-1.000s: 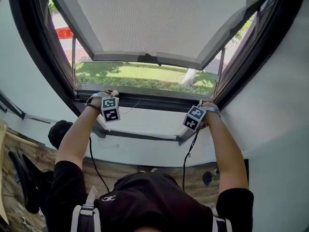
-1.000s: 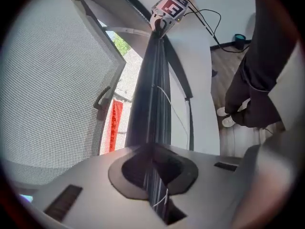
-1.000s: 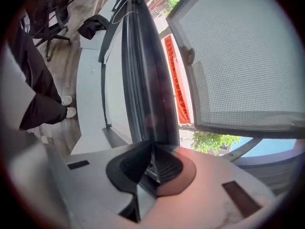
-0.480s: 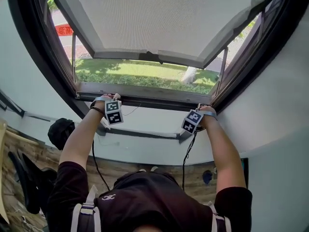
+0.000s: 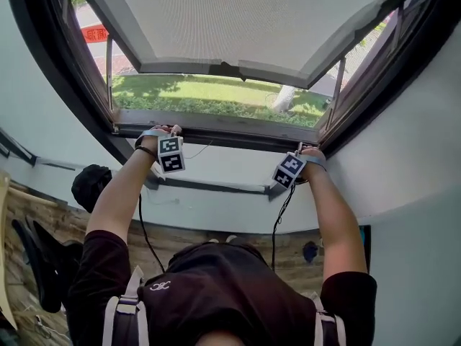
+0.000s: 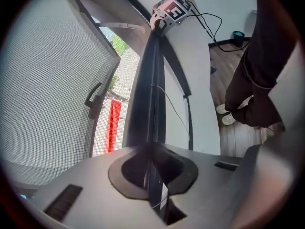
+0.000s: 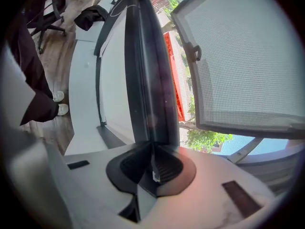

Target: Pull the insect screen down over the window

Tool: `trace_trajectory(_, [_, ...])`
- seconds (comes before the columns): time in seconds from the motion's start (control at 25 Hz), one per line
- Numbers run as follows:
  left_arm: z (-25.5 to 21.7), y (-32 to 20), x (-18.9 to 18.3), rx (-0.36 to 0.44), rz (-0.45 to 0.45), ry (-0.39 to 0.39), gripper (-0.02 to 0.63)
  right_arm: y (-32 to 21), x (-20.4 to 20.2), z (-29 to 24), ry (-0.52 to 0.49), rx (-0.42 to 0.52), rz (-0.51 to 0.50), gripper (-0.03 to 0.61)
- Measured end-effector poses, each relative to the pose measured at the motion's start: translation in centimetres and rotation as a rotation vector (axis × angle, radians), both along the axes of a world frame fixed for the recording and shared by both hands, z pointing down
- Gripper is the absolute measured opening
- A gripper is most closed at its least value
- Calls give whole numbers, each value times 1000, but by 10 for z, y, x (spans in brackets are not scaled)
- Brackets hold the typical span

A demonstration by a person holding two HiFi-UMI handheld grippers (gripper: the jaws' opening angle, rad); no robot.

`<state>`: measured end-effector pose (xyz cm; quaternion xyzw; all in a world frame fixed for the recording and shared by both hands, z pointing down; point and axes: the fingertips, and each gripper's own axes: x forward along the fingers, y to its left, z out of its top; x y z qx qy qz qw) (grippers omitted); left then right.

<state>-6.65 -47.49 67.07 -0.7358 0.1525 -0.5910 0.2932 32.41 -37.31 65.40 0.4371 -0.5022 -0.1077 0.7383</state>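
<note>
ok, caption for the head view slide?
Left gripper and right gripper clamp the dark horizontal window bar below the grey-framed mesh panel.

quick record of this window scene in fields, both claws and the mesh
left claw: shut on the dark bar, left end
right claw: shut on the dark bar, right end
dark bar: along the window's lower edge
mesh panel: above, handle on its lower edge
gap: grass shows between panel and bar

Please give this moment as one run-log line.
left tongs: shut on dark bar | right tongs: shut on dark bar | mesh panel: above bar
</note>
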Motion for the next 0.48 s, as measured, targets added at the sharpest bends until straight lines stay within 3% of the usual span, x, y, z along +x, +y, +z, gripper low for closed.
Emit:
trace_trajectory(0.2, [-8,-3,0,67,-12,15,20,-2,1,-10,7,71,14,31])
trace_trajectory(0.32, [-8,-2,1,36,-26,2,21,-1,0,-12,-1,41,7,31])
trace_trajectory(0.48, [-4,-4,-2,53,-41,-18,20,-7,-1,-6,5,62,1,31])
